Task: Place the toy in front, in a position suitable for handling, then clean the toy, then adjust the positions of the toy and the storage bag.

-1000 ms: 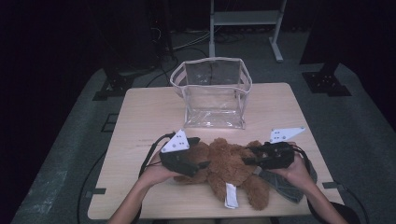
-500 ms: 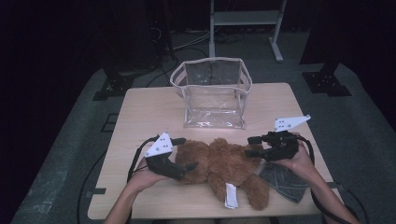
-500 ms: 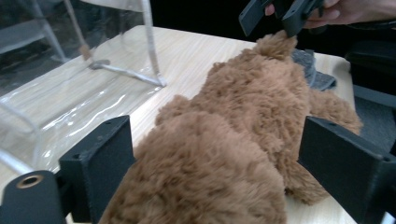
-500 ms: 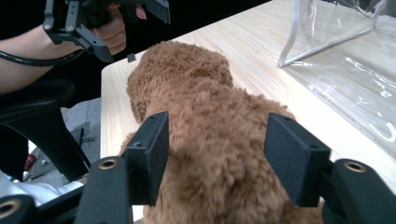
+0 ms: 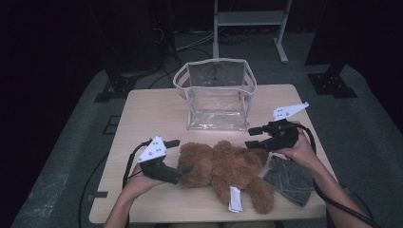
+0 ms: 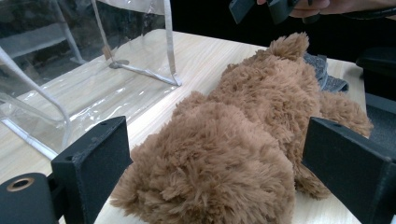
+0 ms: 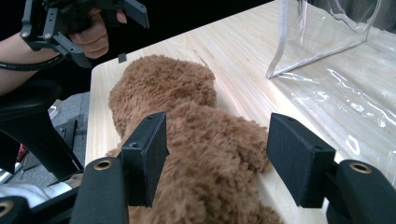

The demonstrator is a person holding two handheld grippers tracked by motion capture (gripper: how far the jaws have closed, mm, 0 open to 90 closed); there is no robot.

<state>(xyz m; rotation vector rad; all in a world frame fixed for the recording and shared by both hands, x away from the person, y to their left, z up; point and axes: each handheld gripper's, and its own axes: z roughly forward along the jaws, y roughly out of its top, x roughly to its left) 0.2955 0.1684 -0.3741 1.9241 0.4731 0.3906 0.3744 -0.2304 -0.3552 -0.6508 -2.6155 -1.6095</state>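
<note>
Pulled apart since a second ago: left gripper [image 5: 179,156] drawn back off the brown teddy bear [image 5: 227,166] toward the table's left side, right gripper [image 5: 254,137] lifted up and away from the bear's other end. Jaws of both just been opening, wide now, nothing clamped between either pair. Bear let go, lying on its side across the near middle of the light wooden table [image 5: 152,114], barely shifted from where it lay before, white tag [image 5: 235,199] trailing toward the front edge.

Hard to judge from above whether the lower left jaw touches the fur at the bear's left end; looks just beside it. Grey cloth [image 5: 290,178] partly tucked under the bear's right end and under the right forearm, its full outline cut off. Far rim of the clear plastic bag [image 5: 216,95] faint against the dark floor.

Left gripper view: bear's head end [image 6: 219,168] big between the spread black jaws, pads clear of the fur on both sides, right gripper's jaws [image 6: 261,7] cut off at the top edge, bag wall [image 6: 84,70] on the left. Right gripper view: fur [image 7: 210,154] bulging up between the jaws, inner left pad close against it but contact not certain; left gripper [image 7: 84,23] seen beyond in the person's hand, bag's lower corner [image 7: 327,42] at upper right.
</note>
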